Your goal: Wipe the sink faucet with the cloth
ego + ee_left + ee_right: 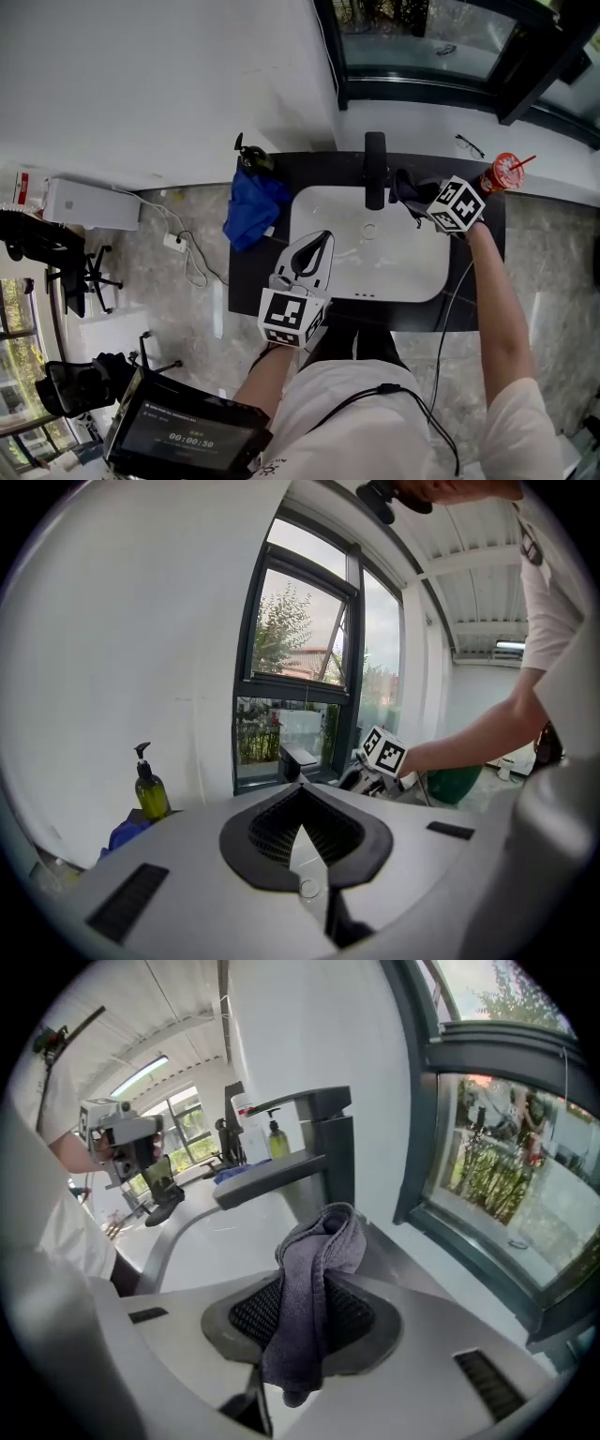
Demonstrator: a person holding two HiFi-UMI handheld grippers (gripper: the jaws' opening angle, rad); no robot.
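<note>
Your right hand-held gripper [413,196]: jaws clamped on bunched grey cloth [314,1269], cloth folded over jaw tips. Cloth sits just right of dark square-bodied faucet [375,169], at far edge of white sink basin [412,272]; contact with faucet not clear. Your left hand-held gripper [317,251]: jaws together, nothing between, held over sink's near-left rim. Dark table [251,286] carries crumpled blue cloth [255,208] at far left, red cup with straw [506,173] at far right.

Just ahead of your right tongs [314,1234] stands the faucet [323,1138], with the window frame [424,1119] close on their right. Your left tongs [300,787] have the open sink [403,264] in front.
</note>
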